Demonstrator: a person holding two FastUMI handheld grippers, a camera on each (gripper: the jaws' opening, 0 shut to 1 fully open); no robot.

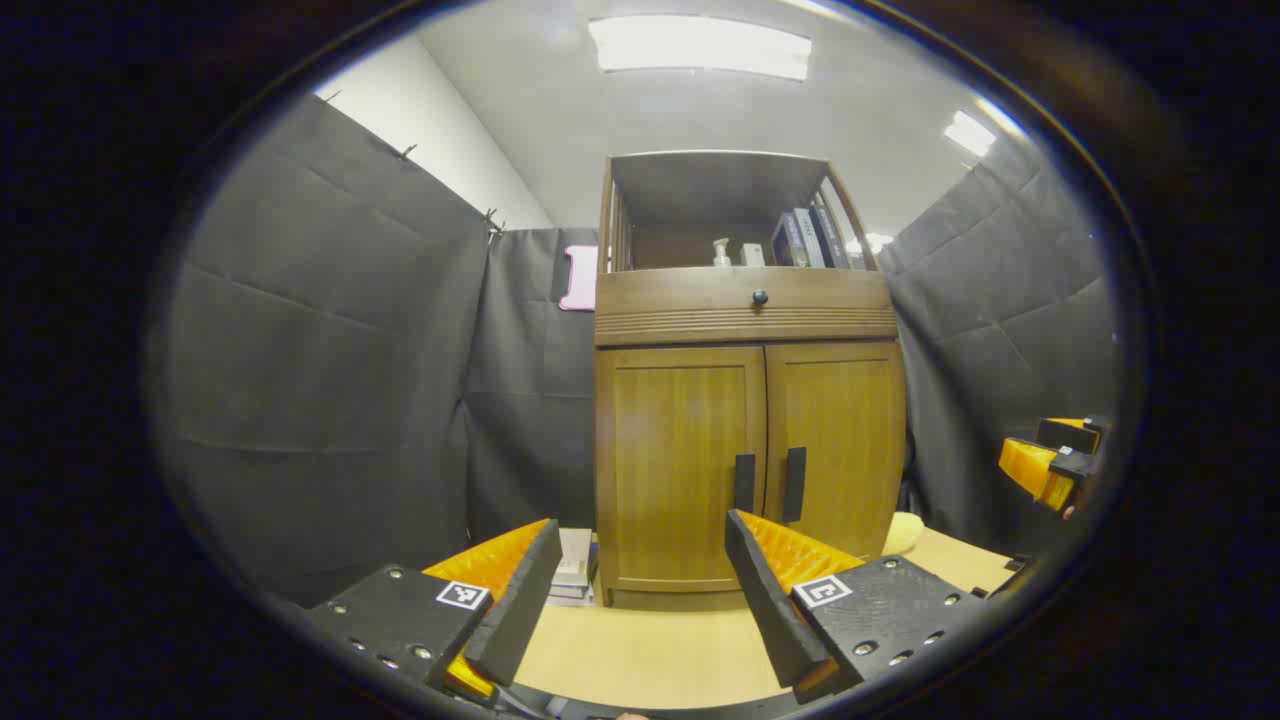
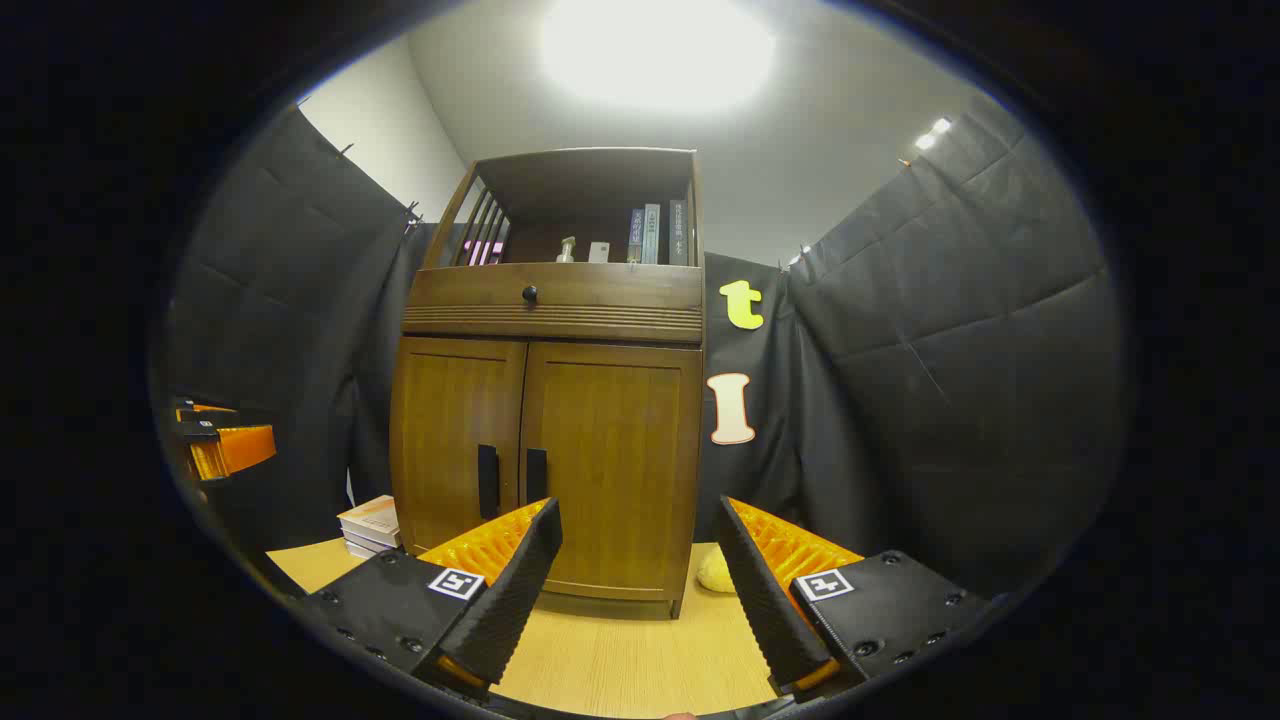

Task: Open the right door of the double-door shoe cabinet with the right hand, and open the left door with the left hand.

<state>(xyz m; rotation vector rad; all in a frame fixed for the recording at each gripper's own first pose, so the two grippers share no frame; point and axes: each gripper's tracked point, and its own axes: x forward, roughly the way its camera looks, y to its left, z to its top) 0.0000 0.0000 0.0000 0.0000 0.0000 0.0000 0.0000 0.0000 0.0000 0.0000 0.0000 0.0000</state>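
Here both doors point(image 1: 750, 460) sit flush while left claw point(image 1: 640, 580) and right claw point(image 2: 635, 570) gape wide

Books point(image 2: 655, 236) and a pump bottle point(image 1: 720, 252) fill the shelf; stacked books point(image 2: 371, 525) lie on the table point(image 2: 620, 660).

You have one cabinet point(image 1: 745, 400) with two doors, two door handles, one drawer knob point(image 1: 760, 296), three upright books point(image 1: 808, 238) and one bottle point(image 1: 720, 252).

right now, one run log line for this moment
stage: approach | right door: closed | left door: closed | right gripper: open, off handle | left gripper: open, off handle
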